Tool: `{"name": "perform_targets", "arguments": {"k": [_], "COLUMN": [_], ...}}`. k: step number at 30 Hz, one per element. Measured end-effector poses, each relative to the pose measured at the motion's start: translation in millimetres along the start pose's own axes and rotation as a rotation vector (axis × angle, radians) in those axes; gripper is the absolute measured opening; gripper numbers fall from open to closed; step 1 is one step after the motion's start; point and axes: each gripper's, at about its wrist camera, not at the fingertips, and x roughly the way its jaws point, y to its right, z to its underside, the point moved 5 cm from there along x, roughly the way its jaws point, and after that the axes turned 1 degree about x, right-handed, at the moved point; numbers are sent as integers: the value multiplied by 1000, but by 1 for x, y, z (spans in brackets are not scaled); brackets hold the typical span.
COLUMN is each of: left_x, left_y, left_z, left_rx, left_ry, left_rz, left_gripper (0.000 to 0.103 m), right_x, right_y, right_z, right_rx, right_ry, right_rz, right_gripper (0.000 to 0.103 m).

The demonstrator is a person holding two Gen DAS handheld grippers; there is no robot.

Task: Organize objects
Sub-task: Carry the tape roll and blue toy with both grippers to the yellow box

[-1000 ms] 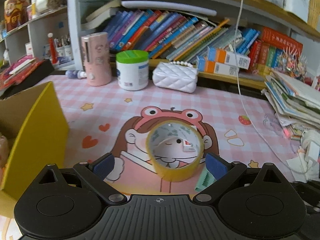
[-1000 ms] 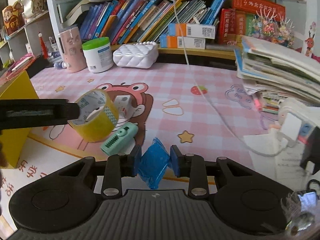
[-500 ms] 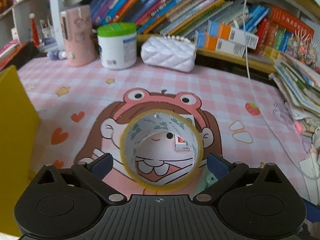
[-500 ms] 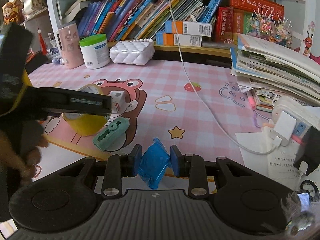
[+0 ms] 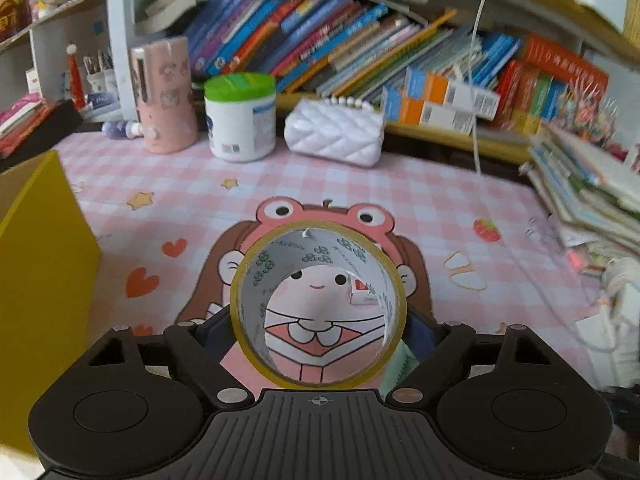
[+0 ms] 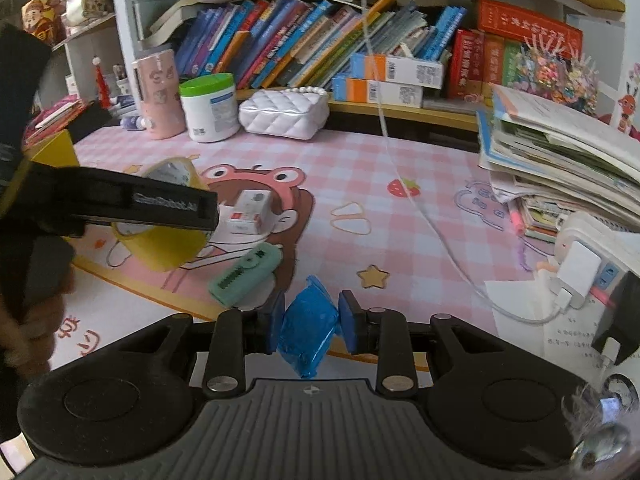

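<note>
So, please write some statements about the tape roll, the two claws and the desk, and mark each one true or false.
1. The tape roll sits between the fingers of the left claw. True; its jaws have just been closing around it.
2. The right claw is empty. False: it is shut on a blue packet.
3. The white tub at the back of the desk has a green lid. True.
4. The mint green gadget lies inside the yellow box. False: it lies on the pink desk mat, near the tape roll.
5. The white quilted bag hangs from a shelf. False: it rests on the mat.
</note>
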Motion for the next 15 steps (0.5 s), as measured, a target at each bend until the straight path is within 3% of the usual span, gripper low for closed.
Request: {"name": "perform_targets", "arguments": {"k": [15], "left_x": [-87], "left_y": [-53], "left_z": [40], "left_rx": [-63], "left_ry": [68], "left_rz": [-19], "left_gripper": [86], "right_x": [-10], "right_y": [-64], "right_z": [12], "right_rx": [-94], "right_ry": [-46], "right_rz": [-13], "right_gripper": [27]}}
